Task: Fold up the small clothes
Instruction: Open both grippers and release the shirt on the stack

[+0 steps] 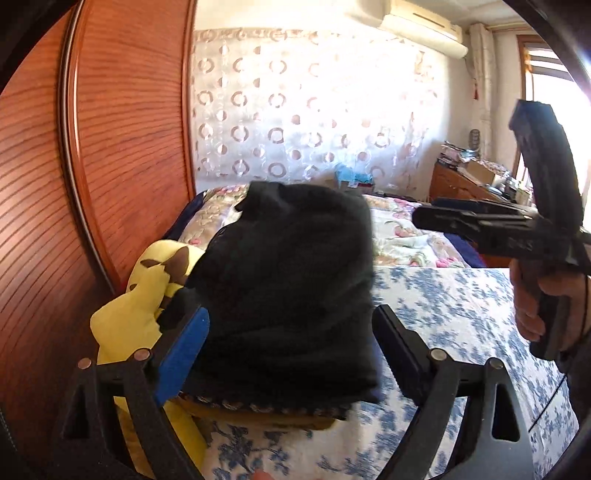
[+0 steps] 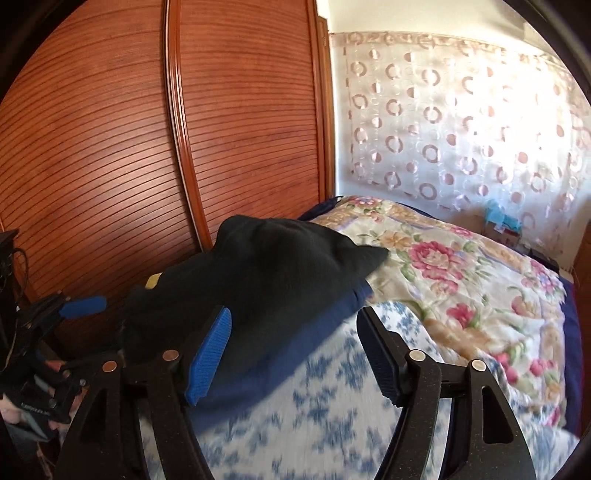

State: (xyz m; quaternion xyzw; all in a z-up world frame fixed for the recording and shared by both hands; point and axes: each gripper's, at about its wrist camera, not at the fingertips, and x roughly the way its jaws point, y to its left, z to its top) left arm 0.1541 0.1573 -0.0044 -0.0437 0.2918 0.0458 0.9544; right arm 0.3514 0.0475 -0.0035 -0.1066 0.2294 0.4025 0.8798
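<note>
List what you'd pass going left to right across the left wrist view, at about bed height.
wooden wardrobe door → yellow plush toy → black garment → blue flowered sheet → right gripper

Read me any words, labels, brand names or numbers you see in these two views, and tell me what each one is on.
Nothing here reads for certain.
Pale lettering on the black left gripper body at the lower left of the right wrist view: too small and blurred to read.
White air conditioner high on the wall: no legible marking.
Boxes on the wooden side cabinet: print too small to read.
Folded black garment and yellow plush toy: no text visible.
</note>
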